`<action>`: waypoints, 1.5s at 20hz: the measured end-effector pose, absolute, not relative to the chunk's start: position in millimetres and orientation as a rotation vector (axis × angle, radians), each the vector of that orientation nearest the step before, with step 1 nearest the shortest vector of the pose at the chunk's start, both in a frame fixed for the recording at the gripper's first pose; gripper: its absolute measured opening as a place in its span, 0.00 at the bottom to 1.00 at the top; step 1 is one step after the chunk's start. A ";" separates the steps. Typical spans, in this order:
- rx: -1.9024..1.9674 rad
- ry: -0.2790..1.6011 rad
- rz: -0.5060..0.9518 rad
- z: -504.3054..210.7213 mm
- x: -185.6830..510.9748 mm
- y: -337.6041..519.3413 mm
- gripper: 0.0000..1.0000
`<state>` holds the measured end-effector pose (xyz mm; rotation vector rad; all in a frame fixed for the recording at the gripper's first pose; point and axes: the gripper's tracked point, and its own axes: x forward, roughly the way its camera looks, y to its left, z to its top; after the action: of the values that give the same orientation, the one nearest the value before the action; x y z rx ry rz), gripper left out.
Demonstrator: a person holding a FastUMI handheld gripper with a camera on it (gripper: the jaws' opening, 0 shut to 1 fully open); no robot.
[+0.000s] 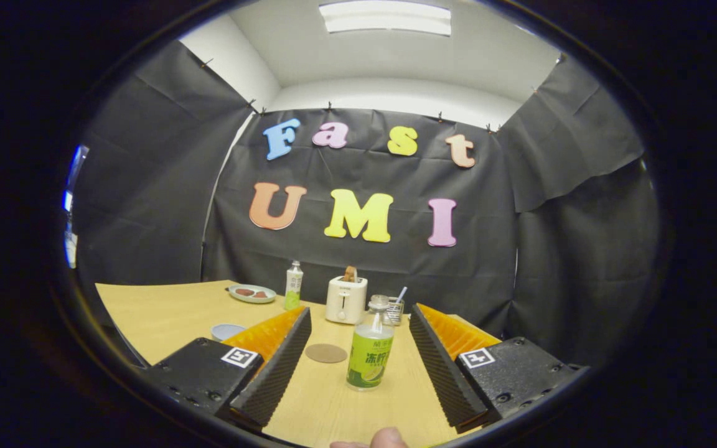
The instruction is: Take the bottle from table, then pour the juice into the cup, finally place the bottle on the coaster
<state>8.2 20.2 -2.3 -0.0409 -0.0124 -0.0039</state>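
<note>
A green-labelled juice bottle (370,343) stands upright on the desk (159,311), between the released, wide-spread fingers of the tool (358,330), likely lined up for grasping. The round coaster (326,353) lies just beside the bottle.

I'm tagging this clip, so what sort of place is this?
Probably a staged recording booth, not a home kitchen: black cloth walls surround a light wooden table set with a white toaster and a clear green-labelled juice bottle, which stands between the open gripper jaws.

Cup (228,331) partly behind tool (360,318)
</note>
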 end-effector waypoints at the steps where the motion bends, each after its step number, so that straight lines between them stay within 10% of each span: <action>1: -0.038 -0.010 -0.006 -3.3 8.6 19.1 1.00; 30: 0.015 0.179 -0.033 -87.2 92.0 6.0 1.00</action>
<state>92.0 6.0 -87.2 0.0145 0.1792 -0.0333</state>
